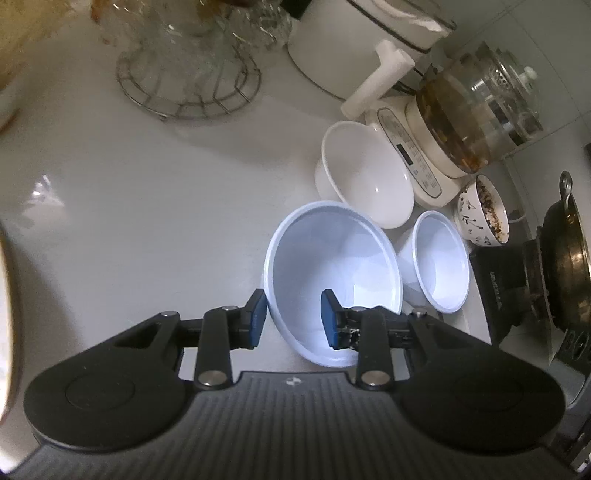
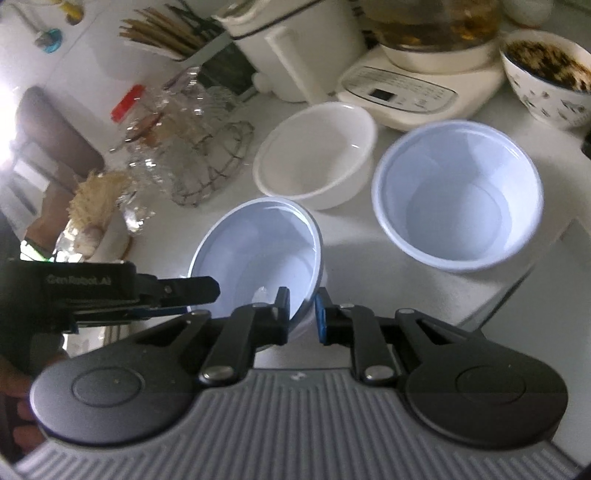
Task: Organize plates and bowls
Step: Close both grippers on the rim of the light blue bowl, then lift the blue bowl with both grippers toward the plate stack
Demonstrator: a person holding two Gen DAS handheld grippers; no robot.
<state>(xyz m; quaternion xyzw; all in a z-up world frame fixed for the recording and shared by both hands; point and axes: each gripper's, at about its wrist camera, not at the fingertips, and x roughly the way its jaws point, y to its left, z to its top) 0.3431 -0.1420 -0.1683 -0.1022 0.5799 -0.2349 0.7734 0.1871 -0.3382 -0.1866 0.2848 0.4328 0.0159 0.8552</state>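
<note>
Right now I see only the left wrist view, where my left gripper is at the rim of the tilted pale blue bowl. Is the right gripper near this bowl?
Observer: Yes. In the right wrist view the right gripper is shut on the near rim of that bowl, with one finger inside and one outside.
Operator: Do the two grippers share one spot on the rim?
Observer: No. The left gripper reaches the rim from the left side of that picture, apart from the right one.
Operator: What stands behind the glassware?
Observer: A holder of chopsticks, which your view cuts off.
</note>
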